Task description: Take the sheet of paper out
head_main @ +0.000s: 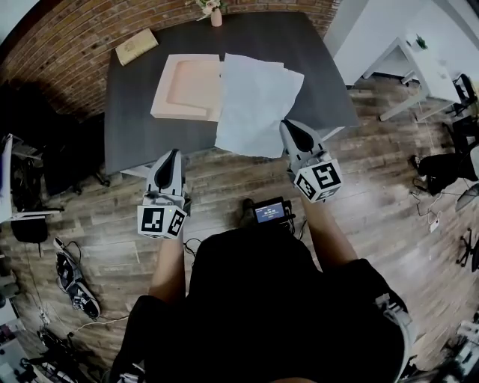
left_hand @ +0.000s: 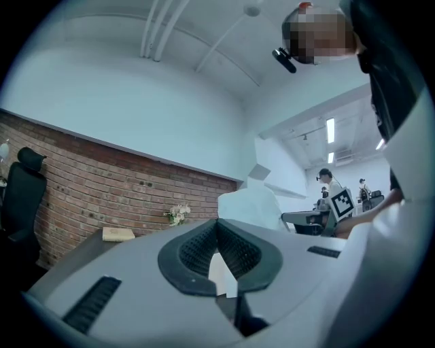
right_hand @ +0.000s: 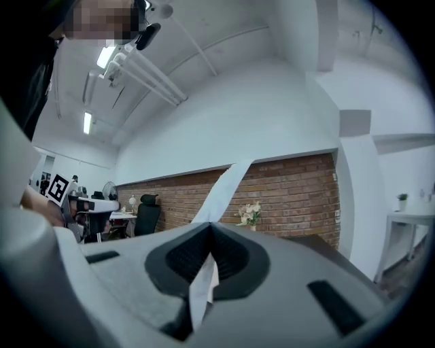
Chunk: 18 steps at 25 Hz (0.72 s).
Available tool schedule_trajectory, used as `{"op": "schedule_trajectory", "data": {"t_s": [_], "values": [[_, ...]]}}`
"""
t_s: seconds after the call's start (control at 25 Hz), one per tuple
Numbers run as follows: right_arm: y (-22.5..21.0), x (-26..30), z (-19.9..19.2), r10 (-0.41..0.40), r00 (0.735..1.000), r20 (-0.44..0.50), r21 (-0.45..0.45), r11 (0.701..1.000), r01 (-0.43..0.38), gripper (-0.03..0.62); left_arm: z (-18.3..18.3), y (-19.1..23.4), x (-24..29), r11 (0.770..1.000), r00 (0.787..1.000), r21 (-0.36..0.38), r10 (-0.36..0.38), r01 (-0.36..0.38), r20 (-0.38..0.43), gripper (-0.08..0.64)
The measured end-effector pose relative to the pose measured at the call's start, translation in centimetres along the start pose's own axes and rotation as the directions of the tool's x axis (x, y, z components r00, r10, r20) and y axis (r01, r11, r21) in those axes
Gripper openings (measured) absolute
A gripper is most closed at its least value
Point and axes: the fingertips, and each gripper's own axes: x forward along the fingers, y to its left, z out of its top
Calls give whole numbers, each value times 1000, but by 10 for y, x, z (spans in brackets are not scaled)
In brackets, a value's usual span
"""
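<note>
A large white sheet of paper (head_main: pixel 254 101) hangs in the air over the dark table (head_main: pixel 135 127), its far edge above a flat pink folder-like tray (head_main: pixel 187 86). My right gripper (head_main: pixel 288 126) is shut on the sheet's near right corner. In the right gripper view the paper (right_hand: pixel 224 187) rises out of the closed jaws (right_hand: pixel 206 268). My left gripper (head_main: pixel 174 155) is at the table's near edge, left of the sheet. In the left gripper view its jaws (left_hand: pixel 221 272) are together with a white strip of paper pinched between them, and the big sheet (left_hand: pixel 255 204) stands beyond.
A tan book (head_main: pixel 136 46) lies at the table's far left and a small vase of flowers (head_main: pixel 215 15) at its far edge by the brick wall. A white desk (head_main: pixel 419 67) stands to the right. Shoes (head_main: pixel 75 284) and cables lie on the wooden floor at the left.
</note>
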Motion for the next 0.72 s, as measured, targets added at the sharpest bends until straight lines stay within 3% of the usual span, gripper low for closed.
{"op": "schedule_trajectory", "data": {"t_s": [0.28,0.52,0.72], "values": [[74,-51,-14,-31,998,-51,-23,999,29,3,-6,-13,-86,1000,1000,14,-19,19,-9,-5],[140,-93,-39,-33,994,-101,-11,999,32,3,-25,-13,-159,998,999,-48,-41,40,-24,-5],[167,-132,-45,-35,993,-116,-24,999,33,3,-40,-29,-196,995,998,-80,-55,52,-33,-5]]}}
